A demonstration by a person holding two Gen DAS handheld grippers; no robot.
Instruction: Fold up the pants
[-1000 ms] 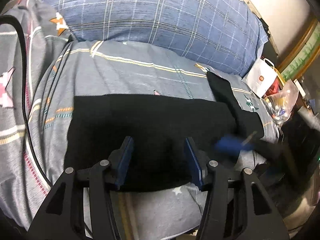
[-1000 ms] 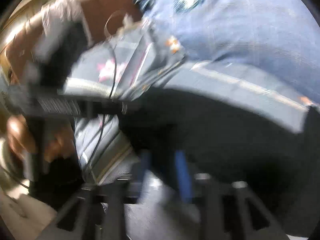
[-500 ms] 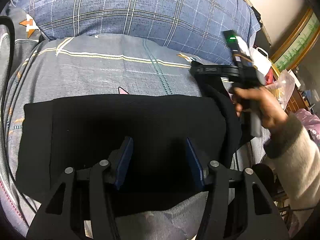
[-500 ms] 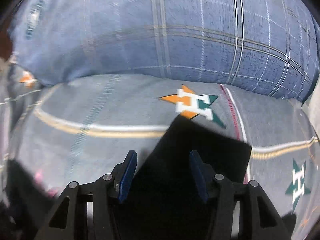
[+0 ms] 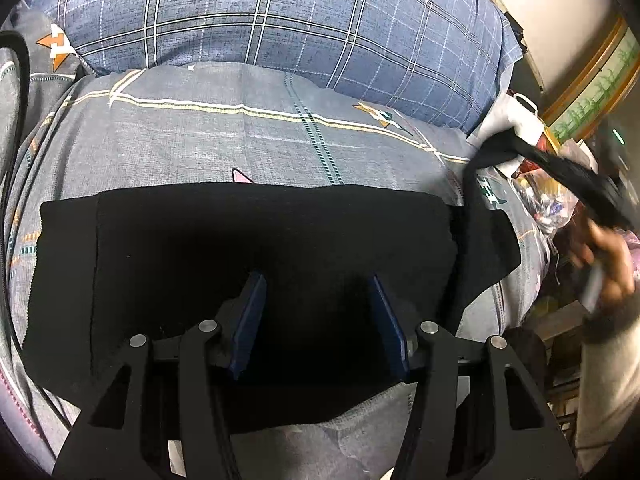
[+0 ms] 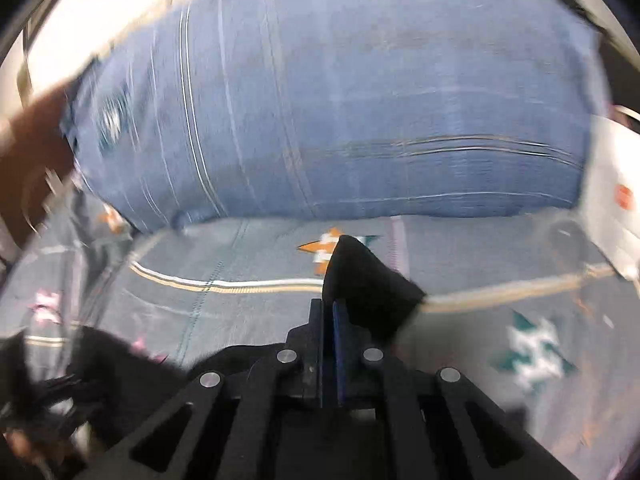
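Observation:
The black pants (image 5: 248, 248) lie folded flat on the grey patterned bedspread (image 5: 240, 140). My left gripper (image 5: 316, 296) is open and hovers over the near middle of the pants, holding nothing. At the right, one end of the pants (image 5: 488, 240) is lifted off the bed. My right gripper (image 6: 330, 312) is shut on that black cloth end (image 6: 368, 284), which sticks up past the fingertips. The right gripper also shows, blurred, in the left wrist view (image 5: 576, 184).
A large blue plaid pillow (image 5: 280, 20) lies behind the pants. A white bag (image 5: 516, 120) and a clear plastic bag (image 5: 540, 196) sit off the bed's right edge. A black cable (image 5: 16, 120) runs down the left side.
My right gripper has shut on the pants' right end and lifted it off the bed. The left gripper stayed open over the pants.

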